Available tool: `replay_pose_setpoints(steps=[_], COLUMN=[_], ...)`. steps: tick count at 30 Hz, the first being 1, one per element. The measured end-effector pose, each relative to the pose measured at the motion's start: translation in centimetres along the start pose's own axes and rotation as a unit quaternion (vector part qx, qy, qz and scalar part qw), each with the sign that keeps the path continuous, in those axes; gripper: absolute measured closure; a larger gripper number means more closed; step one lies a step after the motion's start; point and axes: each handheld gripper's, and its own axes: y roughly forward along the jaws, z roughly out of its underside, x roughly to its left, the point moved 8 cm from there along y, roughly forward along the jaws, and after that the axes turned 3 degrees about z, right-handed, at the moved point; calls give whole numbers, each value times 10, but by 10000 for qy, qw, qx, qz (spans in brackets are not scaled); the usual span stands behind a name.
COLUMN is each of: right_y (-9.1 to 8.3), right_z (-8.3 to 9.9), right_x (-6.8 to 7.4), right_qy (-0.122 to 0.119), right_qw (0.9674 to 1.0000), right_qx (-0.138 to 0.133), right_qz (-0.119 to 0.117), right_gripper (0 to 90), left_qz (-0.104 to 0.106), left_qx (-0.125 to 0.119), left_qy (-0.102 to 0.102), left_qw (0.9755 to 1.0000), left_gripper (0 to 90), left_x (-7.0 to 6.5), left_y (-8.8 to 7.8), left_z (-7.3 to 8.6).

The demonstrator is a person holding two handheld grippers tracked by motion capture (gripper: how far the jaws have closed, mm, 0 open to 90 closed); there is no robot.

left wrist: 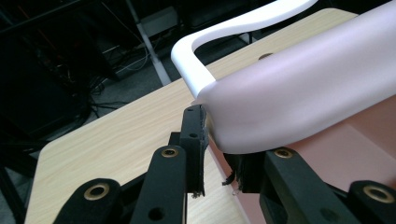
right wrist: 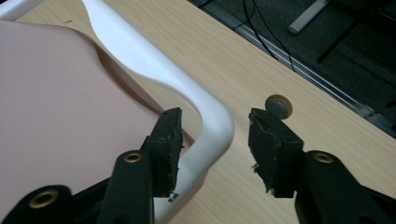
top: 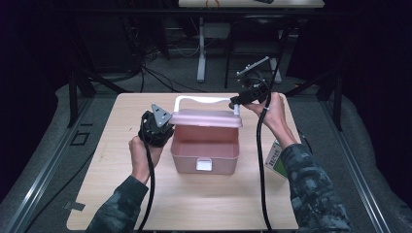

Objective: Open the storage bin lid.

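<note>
A pink plastic box point(top: 204, 151) stands mid-table with its pink lid point(top: 206, 118) raised at the back and a white handle point(top: 201, 99) behind the lid. My left gripper point(top: 170, 127) is at the lid's left end. In the left gripper view, the left gripper point(left wrist: 219, 156) is shut on the rounded lid corner point(left wrist: 299, 93), just below the handle point(left wrist: 196, 70). My right gripper point(top: 235, 101) is at the handle's right corner. Its jaws point(right wrist: 215, 135) straddle the white handle point(right wrist: 205, 112) and stand open, with the right pad point(right wrist: 264, 140) clear of it.
The wooden table point(top: 121, 194) has bare room in front of and left of the box. A green and white packet point(top: 275, 160) lies at the right edge by my right forearm. A round metal disc point(right wrist: 279, 106) sits in the tabletop. Another table's legs point(top: 200, 53) stand beyond.
</note>
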Motion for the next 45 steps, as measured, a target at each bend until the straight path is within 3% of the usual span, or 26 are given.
replay_pose_setpoints(steps=[7,12,18,27,32,37,45], right_y=[-22,-35,-47,-60,-56,-42,-25], right_z=[9,22,45,76,94,112,121], right_x=[-3,4,8,15,28,42,64], right_qy=[151,140,134,242,234,310,311], right_qw=[9999,9999,9997,9995,9991,9984,9981], right_qx=[-15,58,146,210,295,347,135], right_qz=[30,25,104,-39,-182,-325,-518], right_gripper=[444,391,285,234,190,193,252], left_qz=[33,59,77,137,170,187,179], left_qx=[73,107,155,302,342,402,397], left_qy=[-6,-26,-41,-13,-36,0,18], left_qw=[10000,9999,9998,9994,9993,9990,9991], left_gripper=[776,775,774,776,774,774,774], left_x=[1,1,2,3,3,3,4], left_y=[0,0,0,1,1,1,1], left_z=[-1,-2,-4,-4,-5,-6,-8])
